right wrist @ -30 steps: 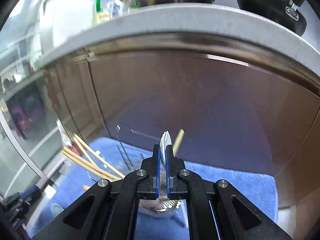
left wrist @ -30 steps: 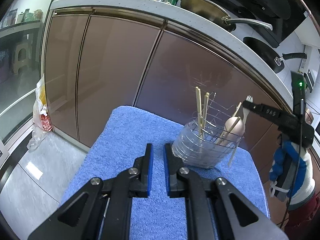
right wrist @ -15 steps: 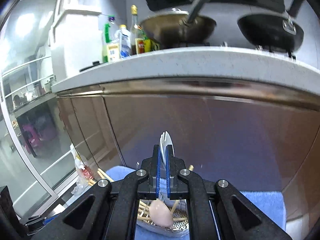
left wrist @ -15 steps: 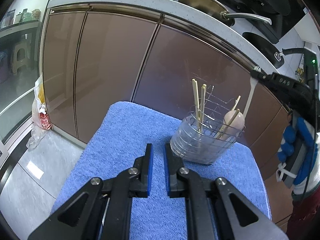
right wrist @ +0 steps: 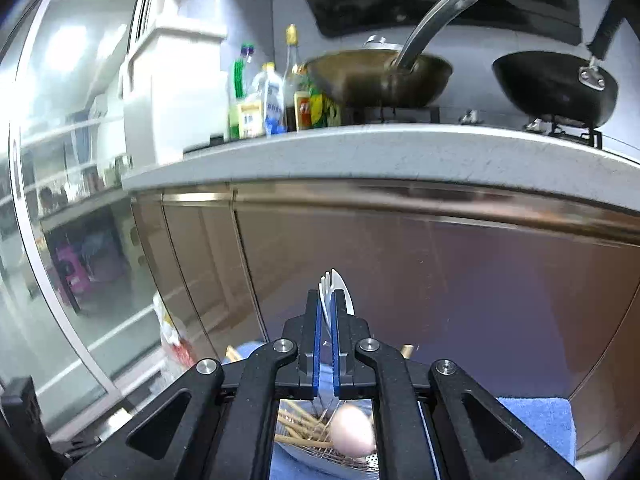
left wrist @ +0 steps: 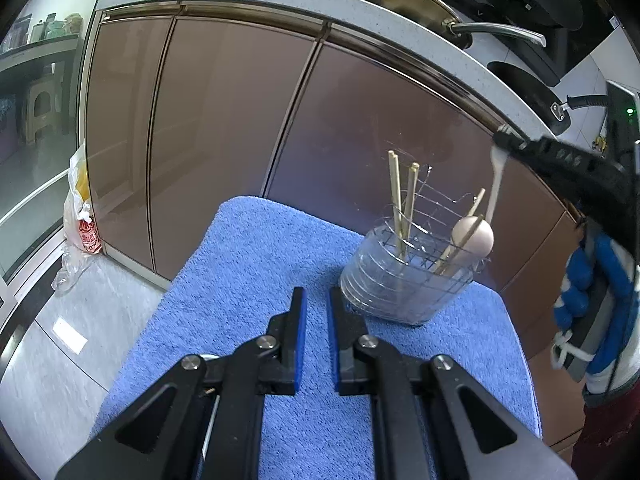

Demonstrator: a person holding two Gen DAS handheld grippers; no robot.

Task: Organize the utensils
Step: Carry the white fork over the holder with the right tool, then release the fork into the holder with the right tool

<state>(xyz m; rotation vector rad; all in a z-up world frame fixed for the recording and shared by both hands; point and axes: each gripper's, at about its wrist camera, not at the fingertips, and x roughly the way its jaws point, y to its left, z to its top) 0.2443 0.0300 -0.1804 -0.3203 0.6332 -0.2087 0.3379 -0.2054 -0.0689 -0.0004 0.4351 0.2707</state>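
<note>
A clear plastic utensil holder [left wrist: 404, 280] with a wire rack stands on a blue towel [left wrist: 248, 264]. It holds wooden chopsticks [left wrist: 402, 200] and a beige spoon [left wrist: 472, 236]. My right gripper [right wrist: 327, 308] is shut on a white plastic fork [right wrist: 334, 288], tines up. In the left wrist view the fork [left wrist: 497, 184] hangs handle-down above the holder's right side. My left gripper [left wrist: 314, 308] is slightly open and empty, low over the towel just in front of the holder. The holder [right wrist: 320, 436] shows below the right gripper.
Brown cabinet doors [left wrist: 224, 128] stand behind the towel under a speckled counter [right wrist: 400, 152] with a wok [right wrist: 380, 76], a black pan [right wrist: 556, 88] and bottles [right wrist: 272, 100]. A plastic bag [left wrist: 80, 208] lies on the floor at left.
My right gripper has lifted the white fork up out of the holder, well above the rim. My left gripper has stayed nearly still.
</note>
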